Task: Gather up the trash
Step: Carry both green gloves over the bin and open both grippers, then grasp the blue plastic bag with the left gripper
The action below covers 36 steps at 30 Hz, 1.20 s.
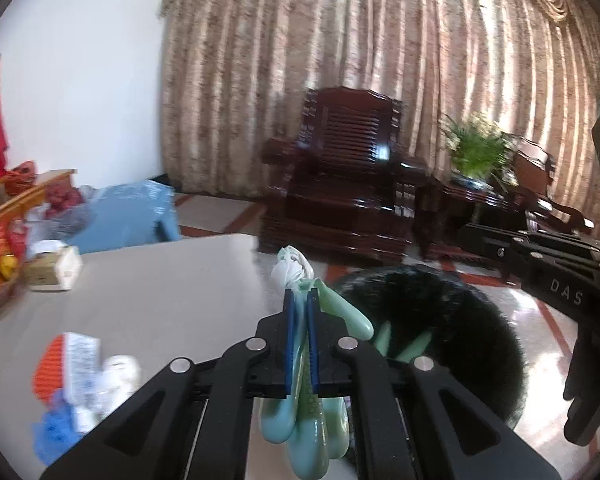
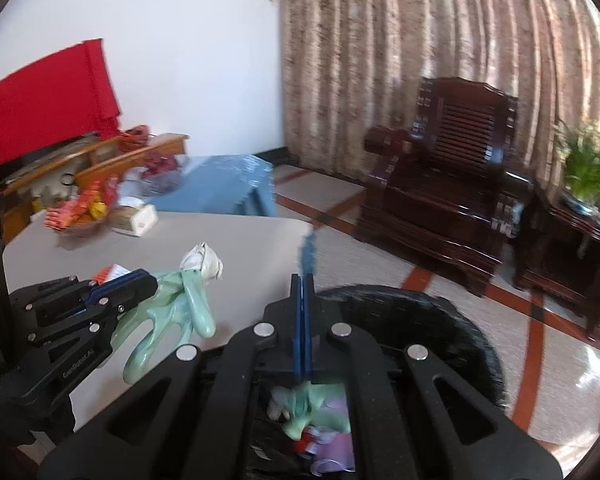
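I see a pale, smooth counter (image 2: 148, 264) in a room with a white wall, long brown curtains (image 1: 379, 80) and a shiny tiled floor (image 2: 439, 280) with red lines. There are two dark wooden chairs; the big one (image 1: 339, 184) is easy to see, and one green plant (image 1: 479, 148) sits on a dark side table between them. One basket (image 2: 76, 220) of red and yellow packets and one small white box (image 1: 54, 270) are at the far end of the counter. One blue covered thing (image 2: 228, 188) stands behind it. My left gripper (image 1: 300, 300) is squeezed tight on one light green rubber glove (image 2: 172, 312). The glove looks soft and floppy, its fingers hang down, and white crumpled paper (image 2: 202, 262) pokes out at the top. It hangs over the edge of the counter, next to one black trash bag (image 2: 439, 320) on the floor. My right gripper (image 2: 303, 284) is closed with a thin blue scrap (image 2: 308, 256) sticking up from it. Inside the bag I see more green and purple trash (image 2: 319, 420). A few more scraps (image 1: 80, 368), orange, white and blue, lie on the near counter.
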Tool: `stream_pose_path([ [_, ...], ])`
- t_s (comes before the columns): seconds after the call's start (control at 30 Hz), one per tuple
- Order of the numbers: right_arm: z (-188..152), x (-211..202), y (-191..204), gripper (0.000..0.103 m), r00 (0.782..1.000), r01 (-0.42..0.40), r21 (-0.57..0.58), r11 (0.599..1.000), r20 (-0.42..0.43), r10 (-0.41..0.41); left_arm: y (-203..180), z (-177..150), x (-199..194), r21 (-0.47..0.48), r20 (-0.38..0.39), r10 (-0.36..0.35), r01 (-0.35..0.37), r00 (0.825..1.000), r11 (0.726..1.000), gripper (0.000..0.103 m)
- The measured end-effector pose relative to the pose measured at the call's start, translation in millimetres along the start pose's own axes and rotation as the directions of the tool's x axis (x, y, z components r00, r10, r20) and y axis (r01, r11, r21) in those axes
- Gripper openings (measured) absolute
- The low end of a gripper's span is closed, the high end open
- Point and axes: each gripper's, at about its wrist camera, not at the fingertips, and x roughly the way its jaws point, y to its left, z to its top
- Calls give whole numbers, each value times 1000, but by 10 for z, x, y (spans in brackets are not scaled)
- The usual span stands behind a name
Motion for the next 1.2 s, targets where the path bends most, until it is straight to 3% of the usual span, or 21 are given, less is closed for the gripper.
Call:
stream_pose_path([
  [0.23,-234,-13,-384,0,997,69,63,996,-29,-67,-485,10,410,49,-49,-114,116,992,992,11],
  [0.43,-397,-34,-557,4,995,93,113,989,-47,-88,-645,1,537,64,-54,-129,132,990,989,41],
  [0.5,-422,-19,-550,4,995,91,119,989,-47,-86,-609,18,489,67,-34,-107,109,994,992,59],
  [0.63,-412,-1,-453,6,997,70,117,991,-42,-66,-442,22,332,54,-8,-57,58,998,997,72],
  [0.7,-397,14,-378,25,998,57,117,992,-38,-52,-278,3,210,33,8,-12,11,1000,999,82],
  [0.73,-387,27,-300,42,999,41,114,993,-32,-38,-178,-9,151,18,12,6,-6,1000,1000,83],
  [0.77,-375,39,-218,53,999,32,108,994,-24,-29,-96,-15,109,6,11,20,-20,1000,1000,84],
  [0.87,-319,107,42,70,1000,-14,79,997,-19,15,233,-102,-69,-25,5,90,-90,996,996,86],
  [1.0,-237,238,501,85,995,-94,38,995,-14,94,677,-257,-350,-43,10,212,-211,977,977,87],
  [1.2,-162,413,1120,96,985,-169,-16,985,12,169,1366,-611,-750,-87,-15,393,-393,919,916,87],
])
